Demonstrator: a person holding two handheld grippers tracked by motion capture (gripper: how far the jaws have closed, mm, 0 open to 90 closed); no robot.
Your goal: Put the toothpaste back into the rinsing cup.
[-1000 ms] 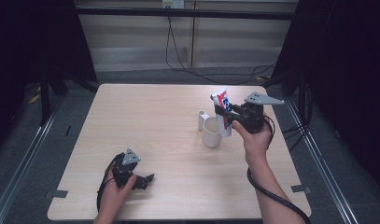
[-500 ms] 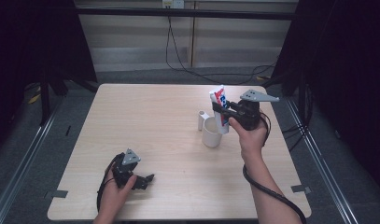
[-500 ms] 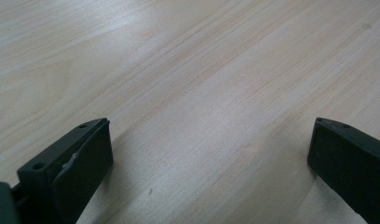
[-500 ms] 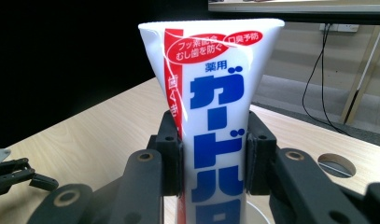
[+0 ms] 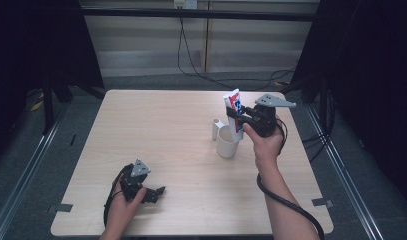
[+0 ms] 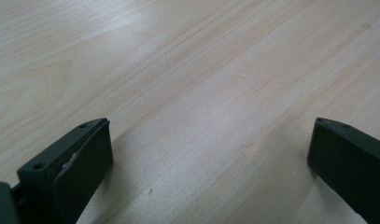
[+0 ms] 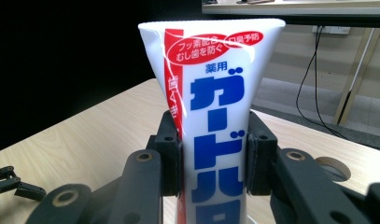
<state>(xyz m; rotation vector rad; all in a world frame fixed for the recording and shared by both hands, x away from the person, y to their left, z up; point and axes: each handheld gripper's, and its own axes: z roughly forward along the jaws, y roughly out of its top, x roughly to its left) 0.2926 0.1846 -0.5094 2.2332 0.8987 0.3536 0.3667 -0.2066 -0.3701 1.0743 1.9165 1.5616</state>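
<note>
White toothpaste tube (image 7: 211, 126) between right jaws

White tube (image 7: 211, 121), blue and red print

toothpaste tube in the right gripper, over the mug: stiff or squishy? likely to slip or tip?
Probably soft: the toothpaste tube is a flat-ended plastic tube, and the right gripper pinches its narrower body. It looks glossy, so it could slide if the grip eases. Stood in the mug, it would likely lean on the rim, being much taller than the mug.
</note>
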